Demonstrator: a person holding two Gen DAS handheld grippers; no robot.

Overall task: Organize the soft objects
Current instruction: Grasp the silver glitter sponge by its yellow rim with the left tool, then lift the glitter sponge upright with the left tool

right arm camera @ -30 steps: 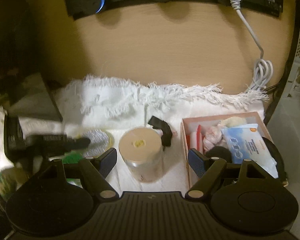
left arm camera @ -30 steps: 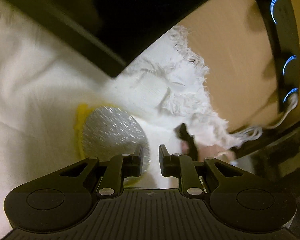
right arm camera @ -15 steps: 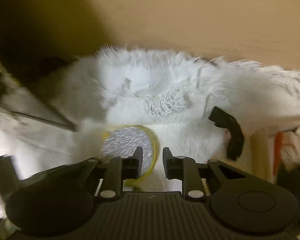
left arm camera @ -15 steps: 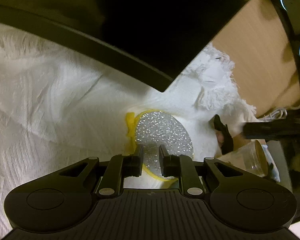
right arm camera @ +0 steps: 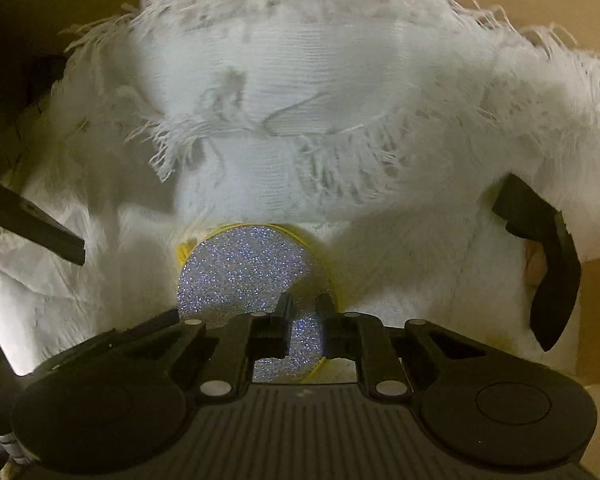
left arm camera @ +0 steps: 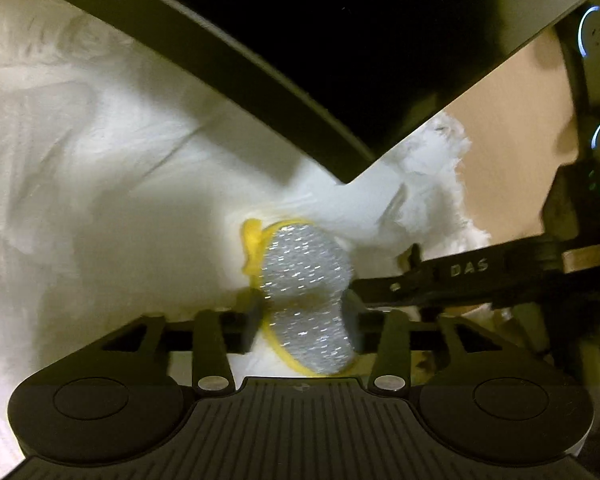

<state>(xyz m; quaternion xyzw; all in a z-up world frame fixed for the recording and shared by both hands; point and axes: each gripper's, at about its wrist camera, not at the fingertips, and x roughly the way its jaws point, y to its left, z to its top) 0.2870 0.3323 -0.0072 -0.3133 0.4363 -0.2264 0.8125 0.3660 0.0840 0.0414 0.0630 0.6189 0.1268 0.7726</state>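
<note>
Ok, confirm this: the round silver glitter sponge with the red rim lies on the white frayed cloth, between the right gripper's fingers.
Wrong on one point: the round silver glitter sponge has a yellow rim, not red, as the right wrist view shows. It does lie on the white frayed cloth, between the right gripper fingers.

Round glittery silver scrub pad with yellow rim (right arm camera: 244, 270), frayed white fringed cloth (right arm camera: 300, 80), curved black plastic piece (right arm camera: 548, 260), tan wooden surface (left arm camera: 512, 128)

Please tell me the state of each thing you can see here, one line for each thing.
Glitter sponge: round, silver face up, yellow rim, lying on the cloth, pinched in at its sides.
Left hand-held gripper: jaws apart, straddling the sponge.
Right hand-held gripper: jaws nearly closed at the sponge's near edge; grip unclear.
White fringed cloth: spread out, rumpled.
Black curved piece: lying on the cloth.
</note>
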